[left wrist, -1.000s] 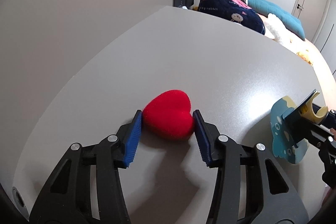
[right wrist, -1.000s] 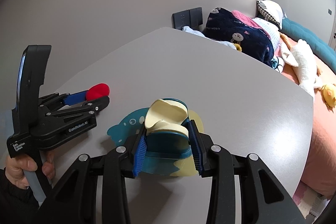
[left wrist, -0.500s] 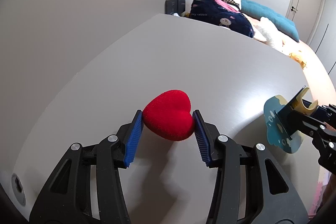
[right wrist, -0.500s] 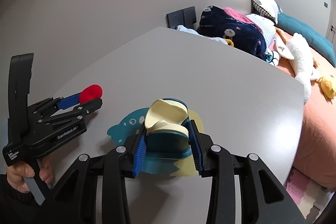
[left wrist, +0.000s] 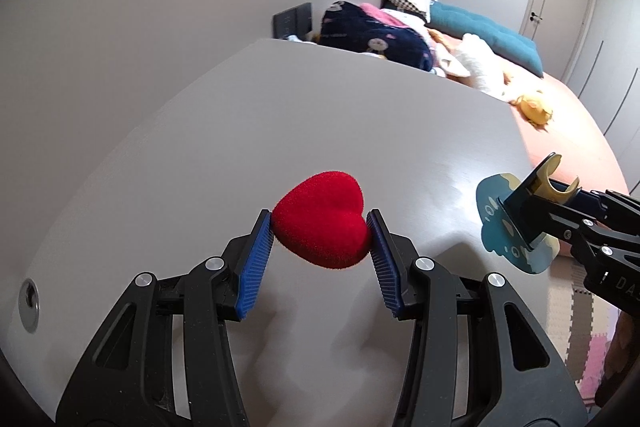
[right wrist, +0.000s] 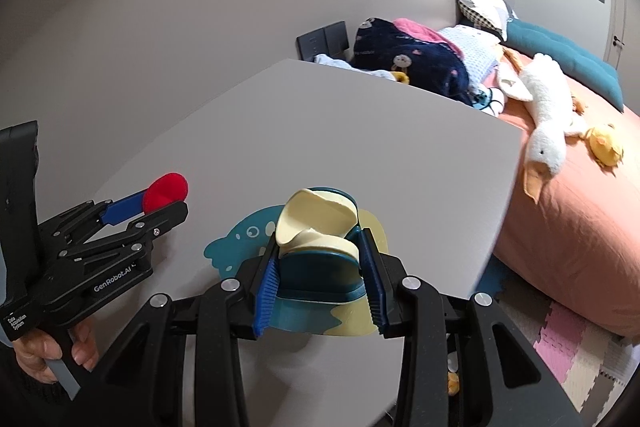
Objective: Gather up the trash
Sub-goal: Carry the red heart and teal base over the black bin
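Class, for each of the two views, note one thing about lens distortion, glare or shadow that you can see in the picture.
Left wrist view: the fisheye bows the table edge into a curve, and glare whitens the tabletop beside the red heart. Right wrist view: dark corners ring the frame, and a soft shadow lies under the teal holder.

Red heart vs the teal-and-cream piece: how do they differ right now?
The red heart is fuzzy, rounded and one colour; the teal-and-cream piece is smooth, hard-looking, with a flat plate and a curved clip. The heart sits in the left gripper, the piece in the right gripper. Both are clamped between blue pads above the table.
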